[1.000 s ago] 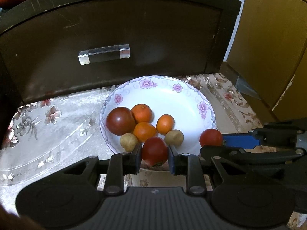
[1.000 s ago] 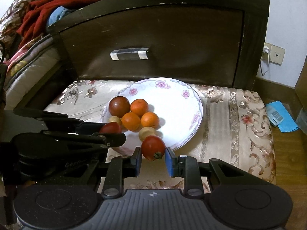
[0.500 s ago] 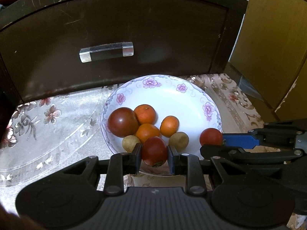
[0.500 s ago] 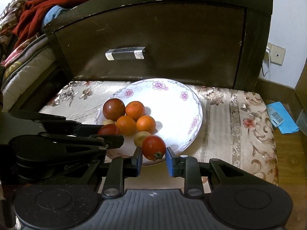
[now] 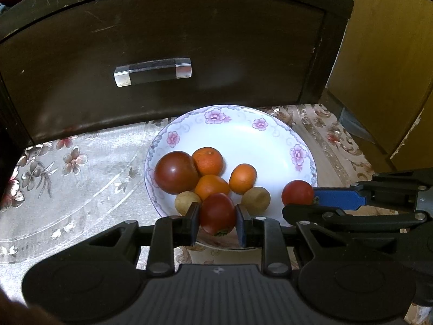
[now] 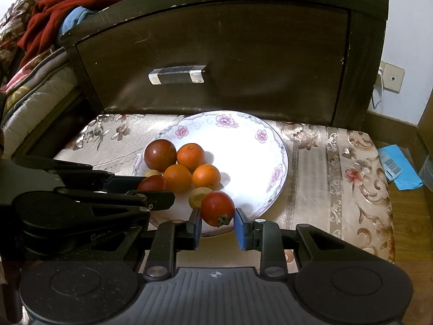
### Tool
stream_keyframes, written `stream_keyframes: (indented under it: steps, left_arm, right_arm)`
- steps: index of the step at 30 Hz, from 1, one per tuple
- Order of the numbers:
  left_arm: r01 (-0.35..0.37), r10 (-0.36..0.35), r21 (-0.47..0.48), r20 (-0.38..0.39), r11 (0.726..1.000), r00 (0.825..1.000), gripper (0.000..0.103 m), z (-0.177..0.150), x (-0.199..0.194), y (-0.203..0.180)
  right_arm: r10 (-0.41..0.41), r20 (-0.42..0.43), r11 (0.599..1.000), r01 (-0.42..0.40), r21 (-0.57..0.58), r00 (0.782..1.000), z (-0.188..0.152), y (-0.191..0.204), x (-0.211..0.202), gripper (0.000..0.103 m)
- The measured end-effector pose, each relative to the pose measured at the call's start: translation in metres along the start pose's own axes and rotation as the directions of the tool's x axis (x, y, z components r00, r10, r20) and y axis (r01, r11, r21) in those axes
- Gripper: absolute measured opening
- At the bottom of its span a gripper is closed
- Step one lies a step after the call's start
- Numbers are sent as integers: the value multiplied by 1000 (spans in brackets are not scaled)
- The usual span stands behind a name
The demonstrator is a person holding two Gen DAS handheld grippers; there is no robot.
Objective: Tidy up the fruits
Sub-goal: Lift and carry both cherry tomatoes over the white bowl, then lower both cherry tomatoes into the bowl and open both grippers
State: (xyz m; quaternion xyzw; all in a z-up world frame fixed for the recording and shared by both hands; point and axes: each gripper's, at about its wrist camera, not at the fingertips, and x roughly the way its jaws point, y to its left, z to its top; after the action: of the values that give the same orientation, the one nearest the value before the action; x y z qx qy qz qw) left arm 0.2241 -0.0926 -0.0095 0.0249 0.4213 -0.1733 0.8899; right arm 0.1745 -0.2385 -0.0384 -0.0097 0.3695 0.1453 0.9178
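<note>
Pinching, between the narrow-set fingers (image 5: 192, 218) of the left gripper (image 5: 217, 218), a dark red tomato (image 5: 216, 208) just over the near rim of the flowered plate (image 5: 270, 113). Gripping likewise, in the right gripper (image 6: 217, 220), a brighter red tomato (image 6: 216, 205) at the same near rim, further right. Probably keeping both low and close to the pile so that neither rolls when released. Counting on the plate: one large dark tomato (image 5: 176, 172), three tangerines (image 5: 208, 161), two small tan fruits (image 5: 255, 196), all bunching at the near left. Making three tomatoes with the held pair. Sitting, the plate, towards the back edge of the floral seat (image 5: 81, 162), near the dark drawer front (image 5: 189, 40).
</note>
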Motion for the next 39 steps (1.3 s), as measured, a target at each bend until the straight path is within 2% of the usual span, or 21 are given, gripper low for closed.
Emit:
stream_keyframes:
  steps: [27, 39]
  left_arm:
    - [-7, 7, -49, -15, 999, 1000, 36, -1, 10, 9]
    - [5, -5, -40, -6, 999, 1000, 38, -2, 9, 6]
  right_arm:
    - [12, 0, 1000, -12, 21, 1000, 2, -2, 15, 24]
    - [-2, 43, 999, -1, 48, 999, 4, -9, 7, 29]
